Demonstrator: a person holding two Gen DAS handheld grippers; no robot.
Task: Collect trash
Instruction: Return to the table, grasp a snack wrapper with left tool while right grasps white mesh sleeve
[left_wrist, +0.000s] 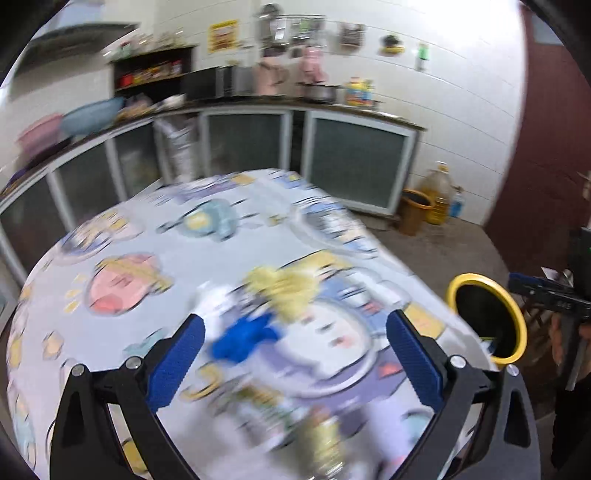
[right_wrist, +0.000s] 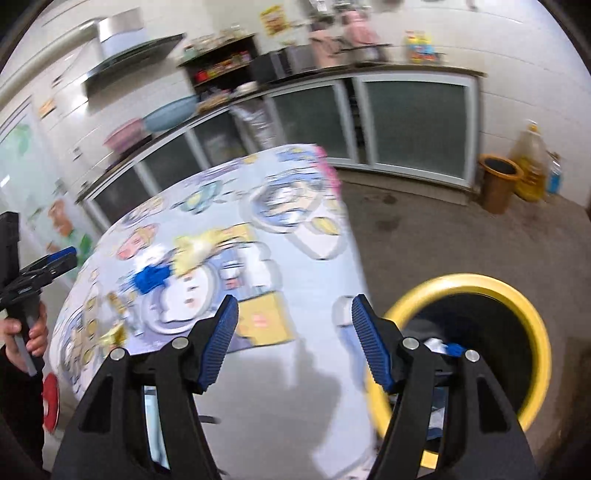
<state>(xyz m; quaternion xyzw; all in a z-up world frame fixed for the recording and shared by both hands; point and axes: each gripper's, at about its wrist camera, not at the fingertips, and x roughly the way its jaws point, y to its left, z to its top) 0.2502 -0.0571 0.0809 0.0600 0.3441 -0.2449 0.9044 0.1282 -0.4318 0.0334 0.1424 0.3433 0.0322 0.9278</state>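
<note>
Crumpled blue trash (left_wrist: 243, 338), yellow trash (left_wrist: 284, 291) and white trash (left_wrist: 218, 295) lie together on the cartoon-print tablecloth (left_wrist: 155, 236). My left gripper (left_wrist: 295, 319) hovers open above them, touching none. A black bin with a yellow rim (right_wrist: 480, 280) stands on the floor at the table's right; white and blue scraps (right_wrist: 443, 347) lie inside. My right gripper (right_wrist: 295, 302) is open and empty, over the table edge beside the bin. The right wrist view also shows the blue trash (right_wrist: 151, 277), the yellow trash (right_wrist: 195, 247) and the left gripper (right_wrist: 48, 262) in a hand (right_wrist: 26, 332).
A shiny gold wrapper (left_wrist: 325, 439) lies blurred near the table's front. A brown bucket (left_wrist: 415, 210) and an oil jug (left_wrist: 439, 192) stand by the glass-door cabinets (left_wrist: 354, 162). The counter (left_wrist: 258, 101) holds bowls and appliances. Bare concrete floor (right_wrist: 424, 229) lies right of the table.
</note>
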